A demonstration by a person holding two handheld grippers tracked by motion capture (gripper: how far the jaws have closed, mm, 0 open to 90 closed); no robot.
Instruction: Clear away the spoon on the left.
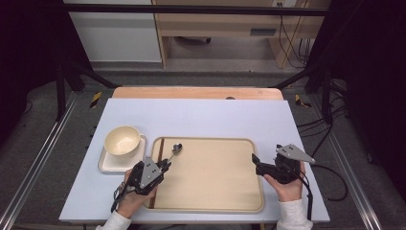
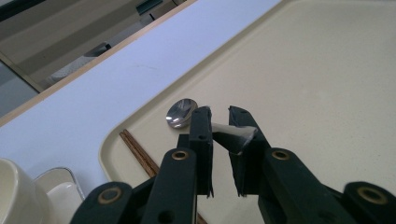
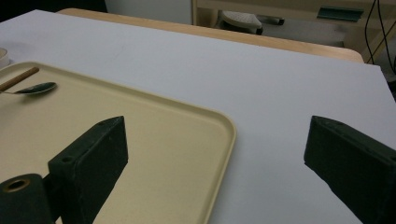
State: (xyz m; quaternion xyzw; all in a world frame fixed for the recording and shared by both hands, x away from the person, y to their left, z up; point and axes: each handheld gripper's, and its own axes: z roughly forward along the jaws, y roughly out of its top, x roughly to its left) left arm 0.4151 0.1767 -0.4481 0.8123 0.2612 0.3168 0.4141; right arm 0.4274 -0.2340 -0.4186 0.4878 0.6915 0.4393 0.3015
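Cream bowl (image 1: 122, 141): on its small dish just left of the tray (image 1: 210, 203), kept off it.
Left gripper (image 1: 164, 167): jaws narrowly parted around the spoon (image 2: 183, 113) handle, seemingly laying it by the chopsticks (image 2: 138, 151) at the tray's left edge.
Right gripper (image 1: 255, 160): wide open, empty, hovering over the tray's right rim.

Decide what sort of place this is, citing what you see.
Probably a lab or workshop recording bench, not a dining room: a black frame surrounds the table, cables hang behind, and the tray with spoon looks staged.
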